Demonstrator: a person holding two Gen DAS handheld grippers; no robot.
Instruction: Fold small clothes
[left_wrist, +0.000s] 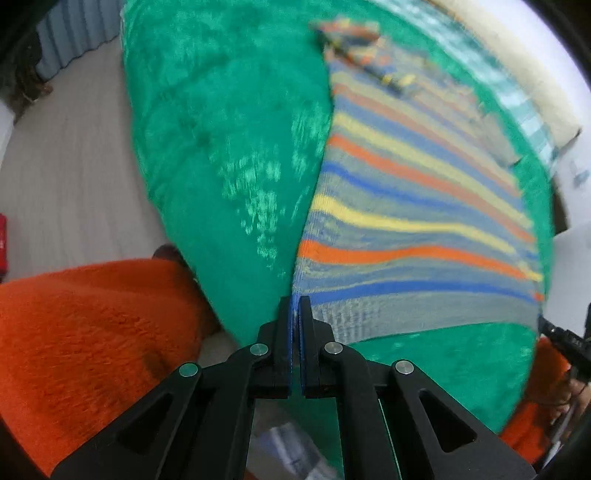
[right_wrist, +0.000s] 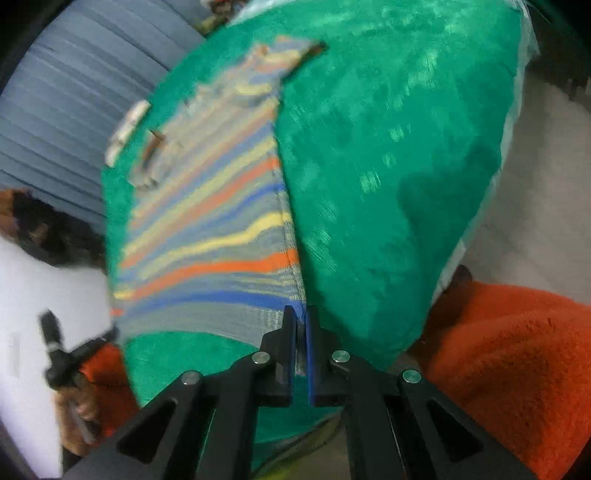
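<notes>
A small striped knit garment (left_wrist: 417, 221), grey with orange, yellow and blue bands, lies spread on a green plush cover (left_wrist: 229, 140). My left gripper (left_wrist: 294, 306) is shut on its near left hem corner. The same garment shows in the right wrist view (right_wrist: 210, 251), where my right gripper (right_wrist: 301, 317) is shut on its near right hem corner. The hem stretches between the two grippers. The far end of the garment (left_wrist: 351, 33) is bunched and blurred.
The person's orange fuzzy sleeves (left_wrist: 92, 332) (right_wrist: 517, 362) flank the green cover (right_wrist: 388, 166). Pale wood floor (left_wrist: 66, 166) lies left, a blue-grey pleated curtain (right_wrist: 74, 92) behind. The other gripper's handle (right_wrist: 55, 343) shows at the left edge.
</notes>
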